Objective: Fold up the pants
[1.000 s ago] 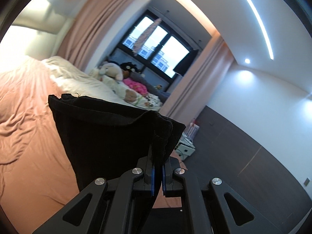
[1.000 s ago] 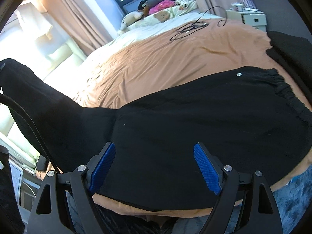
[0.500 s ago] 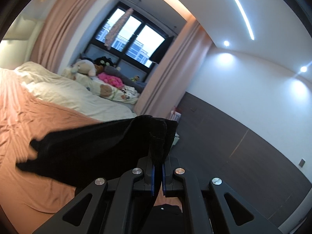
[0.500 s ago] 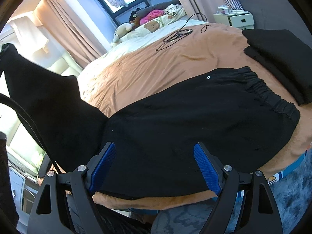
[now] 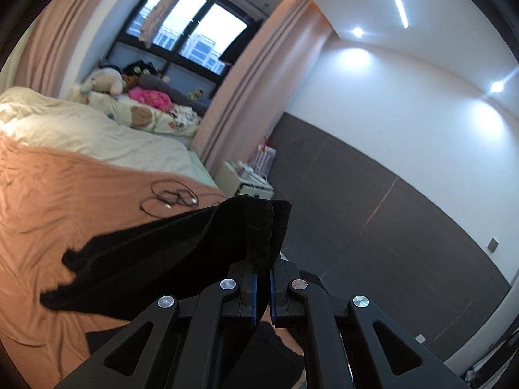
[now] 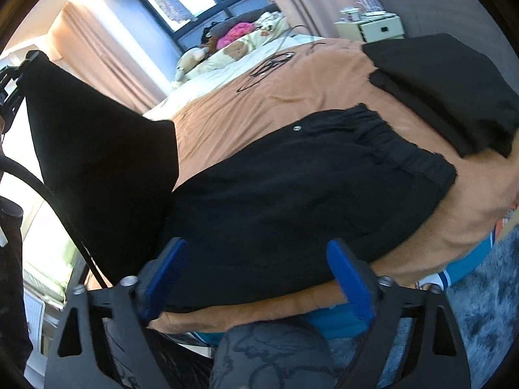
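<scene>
- Clamping the hem end of the black pants (image 5: 181,253) between the blue pads: left gripper (image 5: 262,288), jaws squeezed down to a sliver on the bunched fabric.
- Draping away from that pinch to the left, down onto the orange bedspread (image 5: 65,194), with the rest of the leg blurred and dark.
- Seen from the right wrist view as a lifted black panel at the left of frame, hanging in a taut triangle from a high corner at the upper left.
- Lying flat across the near edge of the bed: waist half of the pants (image 6: 308,188), elastic waistband gathered toward the right, a small pale button near the top edge.
- Hovering just above that near edge: right gripper (image 6: 259,278), jaws spread wide and having just been opening further, blue fingers (image 6: 348,278) astride the cloth but pressing on nothing.
- Resting on the bedspread's right corner, just beyond the waistband and apart from it: a second folded black garment (image 6: 447,87).
- Coiled farther up the bed, well apart from the pants: a dark cable (image 5: 168,196).
- Piled by the window (image 5: 191,32) at the bed's head: stuffed toys (image 5: 107,81) and a pink bundle on a cream quilt (image 5: 81,129).
- Standing past the bed's far corner against the dark wall panel: a small white nightstand (image 6: 373,27).
</scene>
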`<state>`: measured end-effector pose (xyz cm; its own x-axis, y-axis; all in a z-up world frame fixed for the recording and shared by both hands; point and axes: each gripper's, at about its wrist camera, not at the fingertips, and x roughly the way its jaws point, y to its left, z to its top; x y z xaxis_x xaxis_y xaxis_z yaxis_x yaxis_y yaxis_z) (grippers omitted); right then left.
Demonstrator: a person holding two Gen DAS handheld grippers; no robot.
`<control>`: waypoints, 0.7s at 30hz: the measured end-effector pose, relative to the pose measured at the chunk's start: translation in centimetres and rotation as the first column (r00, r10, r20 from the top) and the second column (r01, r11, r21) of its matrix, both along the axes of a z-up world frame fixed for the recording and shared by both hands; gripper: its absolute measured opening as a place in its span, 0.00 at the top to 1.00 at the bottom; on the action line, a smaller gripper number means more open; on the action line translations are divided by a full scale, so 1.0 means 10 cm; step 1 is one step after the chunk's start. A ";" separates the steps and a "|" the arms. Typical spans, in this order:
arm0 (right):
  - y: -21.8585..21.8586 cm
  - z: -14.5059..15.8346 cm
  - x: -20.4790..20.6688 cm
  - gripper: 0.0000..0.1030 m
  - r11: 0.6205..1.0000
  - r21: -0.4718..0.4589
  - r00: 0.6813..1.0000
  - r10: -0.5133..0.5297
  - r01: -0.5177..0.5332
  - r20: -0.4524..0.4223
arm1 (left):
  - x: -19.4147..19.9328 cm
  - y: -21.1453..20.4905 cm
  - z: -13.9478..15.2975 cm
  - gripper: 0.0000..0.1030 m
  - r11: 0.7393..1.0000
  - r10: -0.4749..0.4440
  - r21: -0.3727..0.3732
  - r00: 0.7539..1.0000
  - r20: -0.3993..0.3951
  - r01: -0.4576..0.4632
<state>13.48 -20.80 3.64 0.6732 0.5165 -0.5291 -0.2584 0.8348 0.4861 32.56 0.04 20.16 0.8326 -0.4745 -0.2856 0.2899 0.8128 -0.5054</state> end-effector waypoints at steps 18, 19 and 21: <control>-0.42 -0.19 -0.11 0.00 0.999 0.034 0.998 -0.028 0.030 -0.054 | 0.42 -0.70 -1.25 0.95 0.993 -0.116 -0.054 0.961 -0.249 0.106; -0.43 -0.21 -0.11 0.00 0.999 0.037 0.998 -0.026 0.028 -0.055 | 0.42 -0.73 -1.28 0.95 0.992 -0.122 -0.054 0.959 -0.255 0.112; -0.44 -0.23 -0.11 0.00 0.998 0.043 0.998 -0.034 0.036 -0.056 | 0.44 -0.83 -1.36 0.95 0.991 -0.137 -0.045 0.951 -0.277 0.129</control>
<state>12.37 -25.23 1.30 0.6617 0.5170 -0.5430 -0.2013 0.8201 0.5356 36.96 -8.28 6.61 0.6505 -0.5856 -0.4837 0.2389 0.7622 -0.6016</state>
